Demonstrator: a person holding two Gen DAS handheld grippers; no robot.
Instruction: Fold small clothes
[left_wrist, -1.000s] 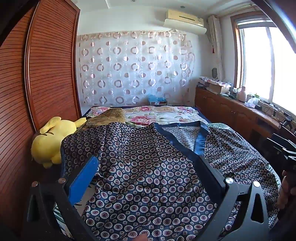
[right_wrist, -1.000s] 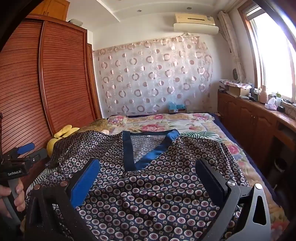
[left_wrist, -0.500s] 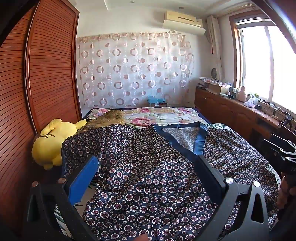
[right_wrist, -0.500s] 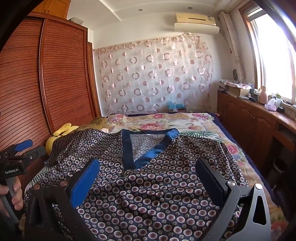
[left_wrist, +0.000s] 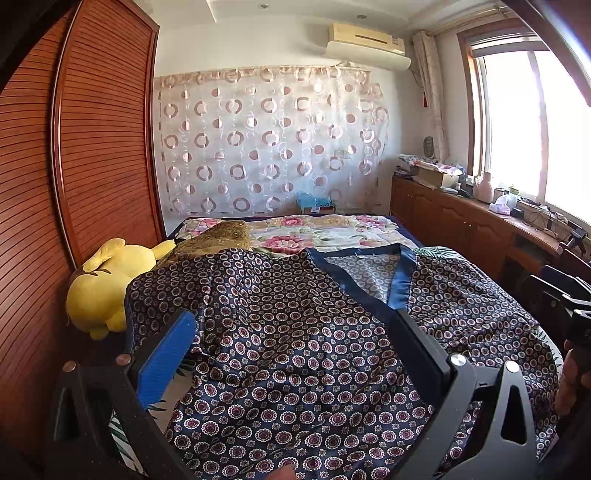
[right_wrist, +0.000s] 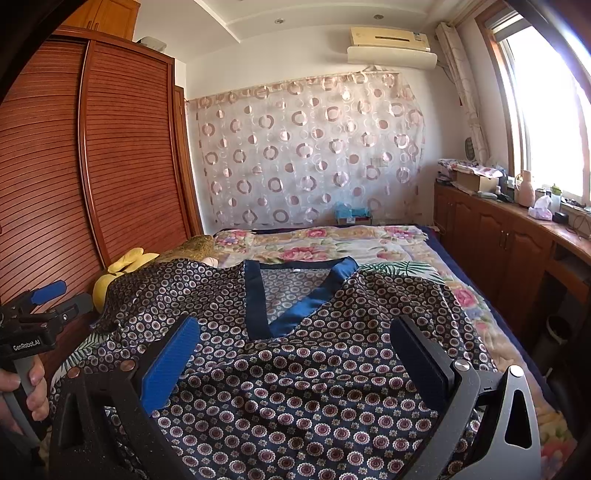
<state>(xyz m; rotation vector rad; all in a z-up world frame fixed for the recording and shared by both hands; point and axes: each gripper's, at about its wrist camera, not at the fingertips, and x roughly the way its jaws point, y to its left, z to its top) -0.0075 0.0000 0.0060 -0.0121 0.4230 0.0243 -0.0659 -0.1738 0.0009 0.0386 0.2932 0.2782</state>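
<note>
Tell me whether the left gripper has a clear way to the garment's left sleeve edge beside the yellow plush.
Probably yes. The left gripper hangs with jaws open above the patterned garment, and nothing lies between it and the sleeve edge. The yellow plush sits just beyond that edge, off the cloth.

Both grippers look like the same build: matte black, slightly grainy frames with triangular cutouts in the side plates. The left gripper has a bright blue ribbed pad on its left finger and a dark pad on the other, plus silver screw heads on the right side and coppery ones on the left. The right gripper has the same setup. In the right wrist view the left unit has a grey handle, blue-tipped fingers and white "GenRobot.AI" lettering.
</note>
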